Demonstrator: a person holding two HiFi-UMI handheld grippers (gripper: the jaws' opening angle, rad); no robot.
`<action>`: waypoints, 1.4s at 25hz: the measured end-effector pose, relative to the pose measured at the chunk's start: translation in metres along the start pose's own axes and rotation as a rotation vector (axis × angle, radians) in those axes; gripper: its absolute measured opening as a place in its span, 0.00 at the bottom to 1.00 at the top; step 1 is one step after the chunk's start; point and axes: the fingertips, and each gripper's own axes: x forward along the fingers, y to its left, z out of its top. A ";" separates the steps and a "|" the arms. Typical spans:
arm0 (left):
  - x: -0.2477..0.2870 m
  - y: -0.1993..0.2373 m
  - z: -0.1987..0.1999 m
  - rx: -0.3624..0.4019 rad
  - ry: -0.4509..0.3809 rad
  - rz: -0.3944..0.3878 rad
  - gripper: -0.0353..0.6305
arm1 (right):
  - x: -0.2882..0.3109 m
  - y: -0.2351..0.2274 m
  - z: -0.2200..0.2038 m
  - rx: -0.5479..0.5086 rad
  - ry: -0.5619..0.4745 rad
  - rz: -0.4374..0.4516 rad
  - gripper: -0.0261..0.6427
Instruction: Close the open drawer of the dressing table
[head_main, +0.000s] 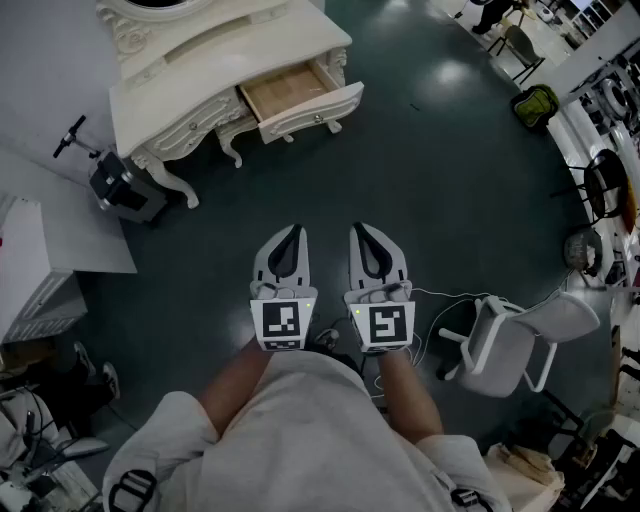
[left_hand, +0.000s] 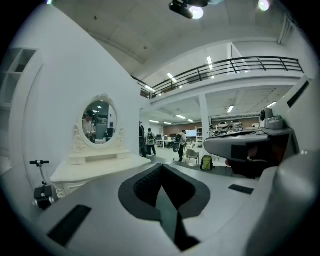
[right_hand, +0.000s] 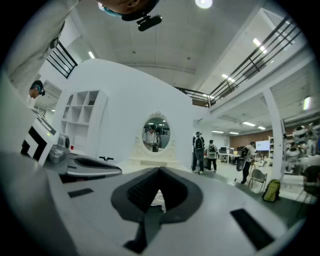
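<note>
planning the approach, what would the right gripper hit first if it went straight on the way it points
The way looks free over the floor; the right gripper would probably first meet the dressing table, near its open drawer, though depth is unclear.

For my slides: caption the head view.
Both shut, the left gripper and right gripper hover short of the dressing table, drawer open.

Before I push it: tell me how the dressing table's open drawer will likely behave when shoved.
The drawer looks like empty wood, so probably stiff and light, sliding straight in. The dressing table stands on slim curved legs, so a hard shove might rock or scoot it on the smooth floor.
</note>
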 end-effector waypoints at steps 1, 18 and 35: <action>0.007 0.009 0.000 -0.004 0.004 0.003 0.07 | 0.012 0.001 -0.002 -0.002 0.008 0.003 0.06; 0.078 0.109 0.003 -0.056 0.054 -0.028 0.06 | 0.139 0.032 0.008 -0.082 0.058 0.072 0.06; 0.181 0.143 -0.006 -0.024 0.129 0.081 0.06 | 0.251 -0.011 -0.005 -0.039 0.056 0.224 0.06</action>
